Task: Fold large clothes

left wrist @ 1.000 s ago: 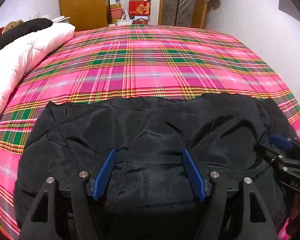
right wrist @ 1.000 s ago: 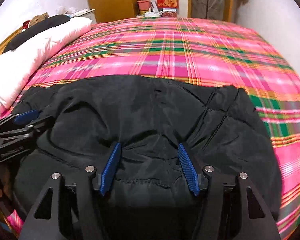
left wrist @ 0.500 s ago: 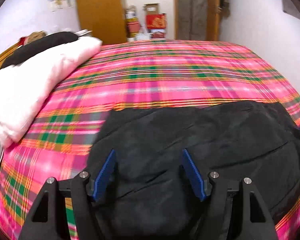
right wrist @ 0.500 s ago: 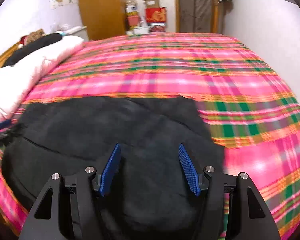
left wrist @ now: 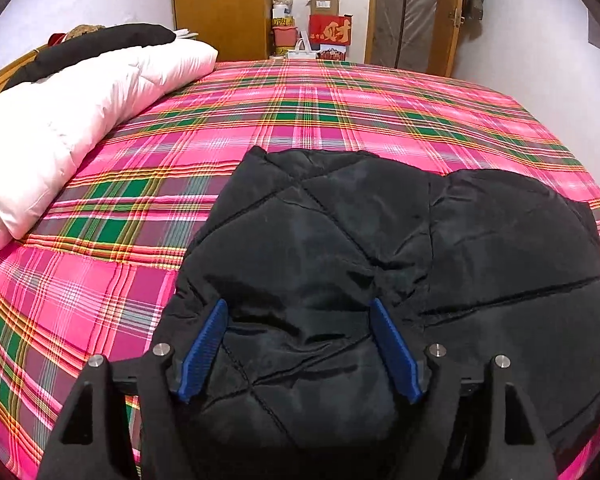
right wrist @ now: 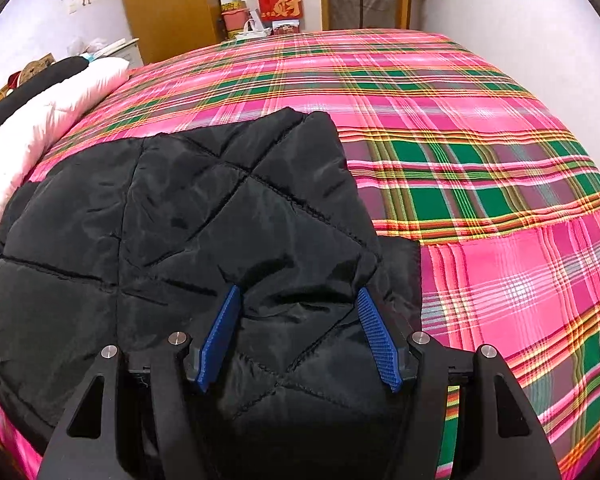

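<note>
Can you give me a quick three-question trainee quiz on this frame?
1. True or false: the black quilted jacket lies on the pink plaid bedsheet.
2. Which lies along the bed's left edge in the left wrist view: A) white padded duvet, B) blue towel, C) grey pillow?
3. Fill in: between the right gripper jaws is black ____ fabric.

Key: 1 true; 2 A; 3 jacket.

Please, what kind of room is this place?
Most likely a home bedroom: a bed with a pink plaid sheet, a white quilt along its side, and a wooden wardrobe by the far wall.
</note>
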The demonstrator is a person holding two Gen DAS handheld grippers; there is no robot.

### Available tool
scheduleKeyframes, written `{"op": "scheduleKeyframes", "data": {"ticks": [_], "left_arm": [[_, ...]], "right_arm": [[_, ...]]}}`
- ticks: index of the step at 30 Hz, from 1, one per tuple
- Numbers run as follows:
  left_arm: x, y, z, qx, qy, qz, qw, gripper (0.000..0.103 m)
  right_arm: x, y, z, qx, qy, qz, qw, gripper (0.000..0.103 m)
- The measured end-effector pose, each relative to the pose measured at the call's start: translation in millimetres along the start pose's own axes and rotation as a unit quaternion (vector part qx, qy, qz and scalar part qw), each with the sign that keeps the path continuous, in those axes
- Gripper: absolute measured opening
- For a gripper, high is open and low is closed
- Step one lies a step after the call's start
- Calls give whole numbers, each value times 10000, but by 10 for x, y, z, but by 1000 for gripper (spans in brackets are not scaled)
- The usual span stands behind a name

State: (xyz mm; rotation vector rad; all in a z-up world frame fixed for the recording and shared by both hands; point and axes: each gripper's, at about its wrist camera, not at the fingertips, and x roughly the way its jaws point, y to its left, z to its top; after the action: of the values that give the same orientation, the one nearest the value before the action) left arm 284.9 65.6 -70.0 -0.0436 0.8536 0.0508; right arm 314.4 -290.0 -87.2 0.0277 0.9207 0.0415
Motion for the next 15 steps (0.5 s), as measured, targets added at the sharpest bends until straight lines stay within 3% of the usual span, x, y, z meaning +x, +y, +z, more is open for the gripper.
{"op": "scheduleKeyframes", "data": {"ticks": [6, 9, 13, 15], "left_arm": [[-123, -20, -20, 29, 7, 26, 10000, 77], [-315, 2, 19, 123, -85, 66, 9999, 74], [-666, 146, -7, 200, -415, 316, 9984, 74], [-704, 270, -89, 137, -348, 363, 9986, 74]], "right_arm": [[-113, 15, 53, 50, 65, -65, 9999, 61], [-405, 51, 61, 10, -167, -1, 9999, 61], [-793, 53, -84, 23, -420, 209, 9989, 61], [-843, 21, -230, 5, -385, 174, 9991, 61]]}}
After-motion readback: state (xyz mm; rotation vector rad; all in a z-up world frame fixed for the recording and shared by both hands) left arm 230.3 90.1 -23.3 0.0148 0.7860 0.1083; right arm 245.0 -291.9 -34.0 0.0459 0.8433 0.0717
